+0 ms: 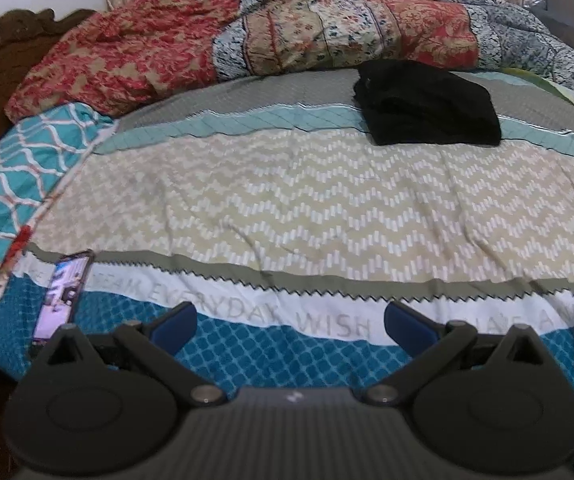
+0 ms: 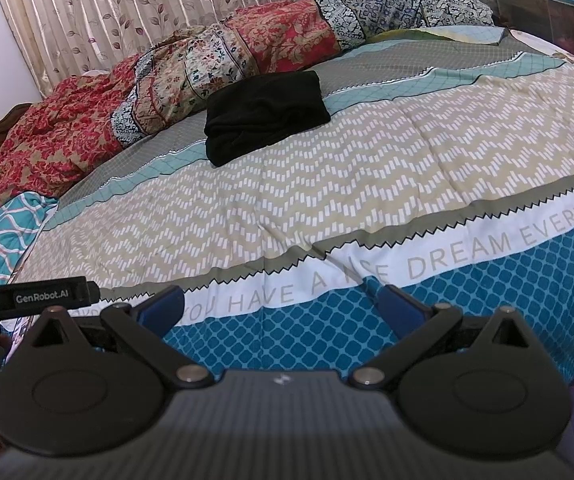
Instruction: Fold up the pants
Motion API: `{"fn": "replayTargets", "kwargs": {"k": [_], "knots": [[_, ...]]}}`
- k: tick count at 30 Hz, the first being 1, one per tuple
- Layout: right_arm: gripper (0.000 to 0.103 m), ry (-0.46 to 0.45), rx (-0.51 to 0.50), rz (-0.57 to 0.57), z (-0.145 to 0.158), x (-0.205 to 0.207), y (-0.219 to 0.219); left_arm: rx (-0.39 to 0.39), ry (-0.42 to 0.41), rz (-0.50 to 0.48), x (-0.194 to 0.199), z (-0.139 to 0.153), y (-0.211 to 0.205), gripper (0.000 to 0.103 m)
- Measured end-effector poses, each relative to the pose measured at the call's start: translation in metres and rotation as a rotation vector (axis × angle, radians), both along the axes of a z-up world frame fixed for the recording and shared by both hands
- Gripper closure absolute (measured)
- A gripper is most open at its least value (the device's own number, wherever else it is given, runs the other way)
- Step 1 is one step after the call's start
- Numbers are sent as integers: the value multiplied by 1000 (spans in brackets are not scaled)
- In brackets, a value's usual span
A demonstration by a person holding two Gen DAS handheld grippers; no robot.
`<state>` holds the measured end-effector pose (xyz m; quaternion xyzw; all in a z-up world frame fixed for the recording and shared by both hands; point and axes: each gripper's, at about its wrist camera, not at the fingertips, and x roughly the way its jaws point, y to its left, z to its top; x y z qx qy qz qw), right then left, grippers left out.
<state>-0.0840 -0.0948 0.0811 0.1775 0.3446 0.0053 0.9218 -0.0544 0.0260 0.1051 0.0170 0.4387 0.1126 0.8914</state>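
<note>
Left wrist alone shows us a phone [image 1: 65, 294] on the bed [image 1: 287, 200]. Folded pants [image 1: 427, 104] (black) lie far off; left gripper [image 1: 289, 322] and right gripper [image 2: 279, 306] jaws gape empty.

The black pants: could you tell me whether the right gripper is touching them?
Apart. The right wrist view shows the open right gripper well short of the pants.

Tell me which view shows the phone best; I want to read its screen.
The left wrist view: the phone lies lit on the bedspread beside the left gripper. In the right wrist view I cannot make it out.
</note>
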Motion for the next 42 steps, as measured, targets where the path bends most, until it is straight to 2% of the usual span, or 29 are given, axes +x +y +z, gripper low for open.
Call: {"fn": "replayTargets", "kwargs": {"k": [12,42], "knots": [[0,2,-1,0,-2,0,2,10,13,-36,-1,-3,-7,0],[0,-7,-6,-2,0,-3,3,-7,135,-50,3,-24,-11,0]]}}
